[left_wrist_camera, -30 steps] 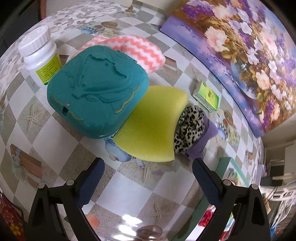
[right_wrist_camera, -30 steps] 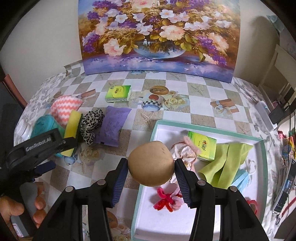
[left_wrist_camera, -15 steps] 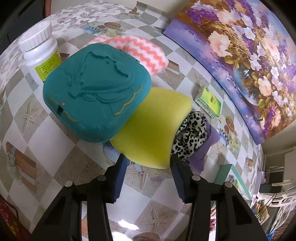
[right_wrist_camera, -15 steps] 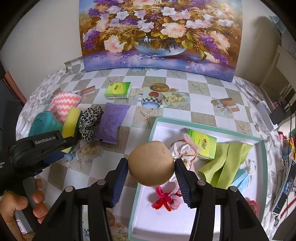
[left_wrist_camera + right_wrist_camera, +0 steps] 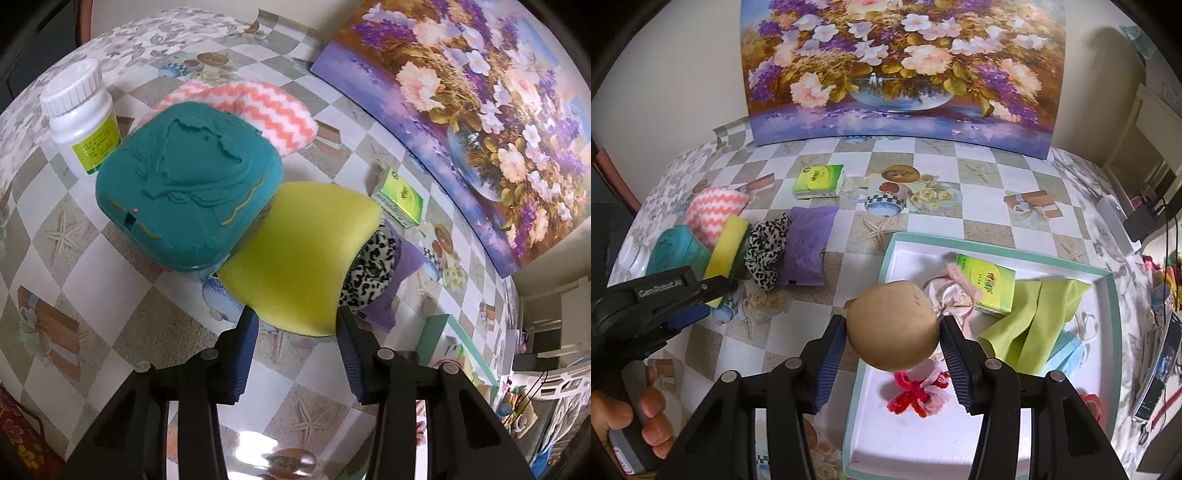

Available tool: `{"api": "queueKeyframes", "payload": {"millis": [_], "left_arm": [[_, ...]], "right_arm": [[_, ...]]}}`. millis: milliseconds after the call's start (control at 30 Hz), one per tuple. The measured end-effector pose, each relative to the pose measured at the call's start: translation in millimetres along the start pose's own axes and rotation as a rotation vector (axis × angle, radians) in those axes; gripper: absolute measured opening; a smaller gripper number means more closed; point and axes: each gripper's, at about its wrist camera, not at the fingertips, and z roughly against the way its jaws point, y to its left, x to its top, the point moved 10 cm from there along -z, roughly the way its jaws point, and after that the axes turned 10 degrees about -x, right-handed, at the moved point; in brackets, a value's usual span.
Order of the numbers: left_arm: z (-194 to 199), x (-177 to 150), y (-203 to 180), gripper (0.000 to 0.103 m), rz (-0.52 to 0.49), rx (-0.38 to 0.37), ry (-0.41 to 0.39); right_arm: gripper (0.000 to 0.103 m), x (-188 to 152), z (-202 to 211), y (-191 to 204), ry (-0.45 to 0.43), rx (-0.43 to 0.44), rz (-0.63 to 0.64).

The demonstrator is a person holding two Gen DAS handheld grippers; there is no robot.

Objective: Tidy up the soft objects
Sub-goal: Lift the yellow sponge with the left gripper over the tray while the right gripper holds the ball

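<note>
My left gripper [image 5: 295, 325] is shut on the near edge of a yellow sponge [image 5: 303, 254], which leans against a teal case [image 5: 188, 184]. The sponge also shows in the right wrist view [image 5: 729, 243]. A leopard scrunchie [image 5: 369, 273] and a purple pouch [image 5: 810, 254] lie beside it, a pink zigzag cloth [image 5: 258, 110] behind. My right gripper [image 5: 892, 332] is shut on a tan soft ball [image 5: 892, 334] over the left edge of the white tray [image 5: 960, 435]. The left gripper [image 5: 716, 288] shows in the right wrist view.
The tray holds a green tissue pack [image 5: 986, 284], green cloth [image 5: 1034, 317], blue mask [image 5: 1067, 350], red-pink pipe cleaners [image 5: 916, 395]. A white bottle [image 5: 81, 114] stands far left. Another tissue pack [image 5: 820, 181] and a flower painting [image 5: 897, 66] are at the back.
My left gripper moved forward and closed from wide open onto the sponge's near edge. The right gripper stayed nearly still, holding the ball.
</note>
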Motion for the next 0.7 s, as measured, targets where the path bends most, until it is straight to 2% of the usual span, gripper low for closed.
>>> {"api": "queueKeyframes", "payload": {"millis": [400, 533, 700], "left_arm": [[27, 0, -28, 0.044, -0.089, -0.055, -0.042], [33, -4, -49, 0.044, -0.164, -0.071, -0.040], [35, -24, -87, 0.044, -0.305, -0.102, -0.017]], "right_arm": [[0.054, 0, -2, -20, 0.015, -0.009, -0.066], [0.054, 0, -6, -34, 0.017, -0.042, -0.082], [0.055, -1, -7, -77, 0.019, -0.064, -0.198]]}}
